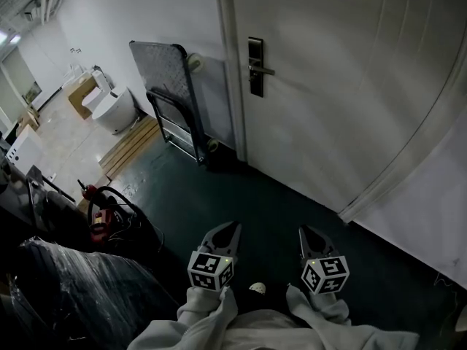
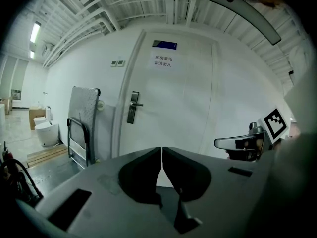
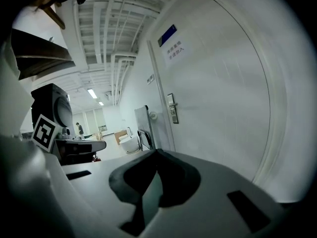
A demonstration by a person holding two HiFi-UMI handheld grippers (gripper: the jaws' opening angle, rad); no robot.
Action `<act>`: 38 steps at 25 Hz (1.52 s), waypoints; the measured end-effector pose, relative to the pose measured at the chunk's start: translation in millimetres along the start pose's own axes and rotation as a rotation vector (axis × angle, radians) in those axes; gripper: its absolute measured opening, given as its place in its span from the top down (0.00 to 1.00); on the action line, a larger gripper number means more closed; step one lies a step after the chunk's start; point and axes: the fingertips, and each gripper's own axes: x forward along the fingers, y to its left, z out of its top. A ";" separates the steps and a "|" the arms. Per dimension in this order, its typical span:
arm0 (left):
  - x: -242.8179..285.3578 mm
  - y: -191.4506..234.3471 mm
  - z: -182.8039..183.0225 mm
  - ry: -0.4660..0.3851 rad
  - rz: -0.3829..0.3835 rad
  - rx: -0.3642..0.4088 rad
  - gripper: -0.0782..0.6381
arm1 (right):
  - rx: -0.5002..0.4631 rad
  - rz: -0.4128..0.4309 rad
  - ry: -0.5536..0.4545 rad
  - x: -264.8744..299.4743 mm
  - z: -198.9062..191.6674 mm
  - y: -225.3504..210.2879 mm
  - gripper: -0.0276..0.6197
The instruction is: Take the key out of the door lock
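The big white panel door [image 1: 328, 86] filled the upper right and stood closed, one door only, and in front of it ran the dark green floor [image 1: 277, 195], bare between the person and the threshold. Against the wall just beside the door's left edge leaned a single grey folded platform trolley [image 1: 169, 86], standing on its end on the floor. Farther off, toward the floor's far left corner, sat white ceramic toilets [image 1: 114, 109], two as far as I could count. Down at the near edge of the floor came the tools: the left gripper [image 1: 228, 232] and the right gripper [image 1: 305, 233], two in all, side by side, each with its marker cube. Both had their jaws pressed together with nothing between them; each gripper's own view showed the pads meeting. Both were well apart from the door. Then the target: one dark rectangular lock plate with a silver lever handle [image 1: 255, 67] on the door's left edge, about halfway up. The key would be there, but it was too small to make out in any view. So, by my reading, nothing was done yet: the approach, the grip and the pull all lay ahead.
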 end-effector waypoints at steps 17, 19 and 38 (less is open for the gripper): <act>4.6 6.0 -1.2 -0.007 -0.007 -0.025 0.86 | -0.028 0.031 0.035 12.9 -2.1 15.7 0.88; 11.8 9.4 2.4 -0.010 -0.002 -0.022 0.86 | -0.028 0.032 0.033 18.8 1.2 11.9 0.88; 114.8 93.5 74.8 -0.059 0.070 0.006 0.86 | -0.030 0.030 0.012 144.3 68.9 -41.3 0.88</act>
